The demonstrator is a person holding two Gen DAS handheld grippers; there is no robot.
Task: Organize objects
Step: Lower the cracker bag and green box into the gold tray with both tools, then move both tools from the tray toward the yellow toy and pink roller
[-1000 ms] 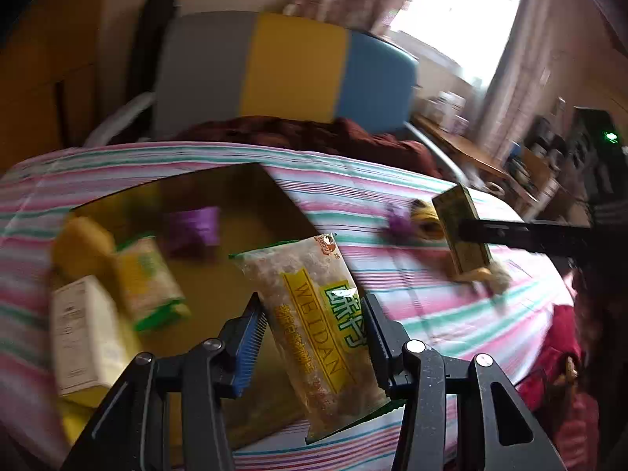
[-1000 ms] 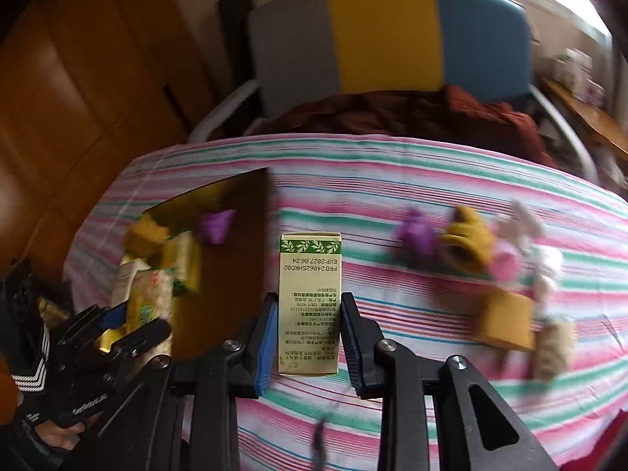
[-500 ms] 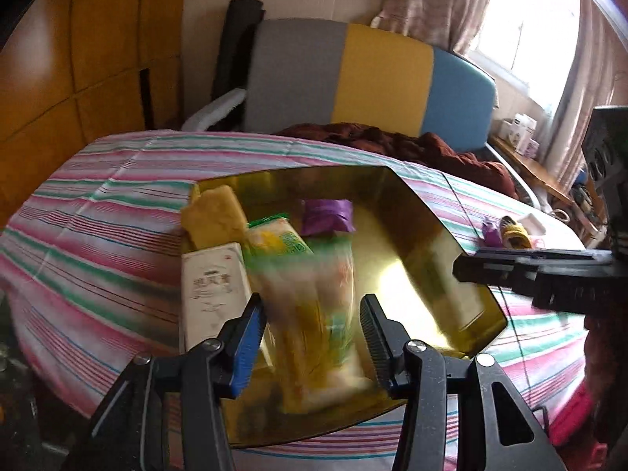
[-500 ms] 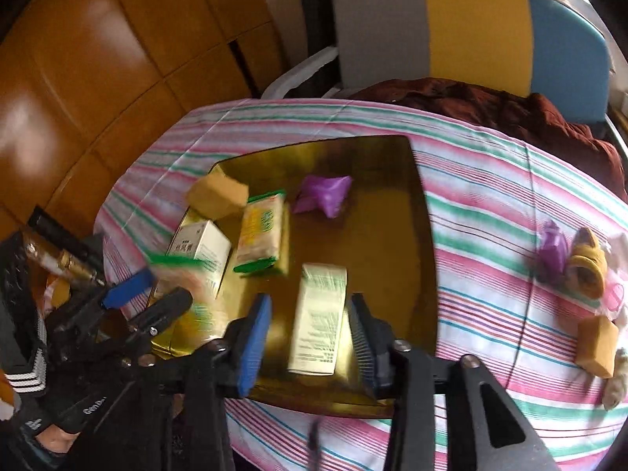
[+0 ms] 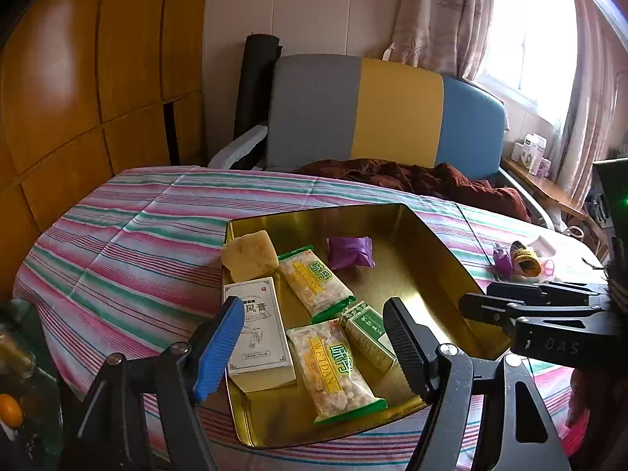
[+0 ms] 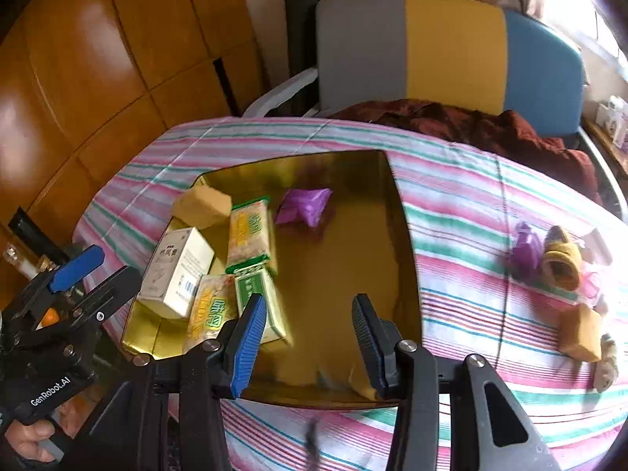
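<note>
A gold tray (image 5: pixel 314 212) sits on the striped tablecloth. It holds a yellow block (image 5: pixel 249 255), a white box (image 5: pixel 257 333), two snack packs (image 5: pixel 314 282) (image 5: pixel 333 369), a green box (image 5: pixel 367 337) and a purple packet (image 5: pixel 349 253). My left gripper (image 5: pixel 312 337) hovers over the near snack pack with its jaws opening, and the pads touch nothing. My right gripper (image 6: pixel 308 337) stands open over the tray's bare floor (image 6: pixel 345 274), with the green box (image 6: pixel 259 302) lying just left of it. The left gripper (image 6: pixel 78 274) also shows at the tray's left edge.
On the cloth right of the tray lie a purple toy (image 6: pixel 528 249), a yellow knitted piece (image 6: pixel 561 263) and a yellow block (image 6: pixel 581 331). A grey, yellow and blue chair (image 6: pixel 451 47) with a maroon cloth stands behind the table. Wood panelling is at the left.
Both grippers swung from the right side of the table to over the tray. The left let go of its snack pack and the right let go of the green box; both now lie in the tray.
</note>
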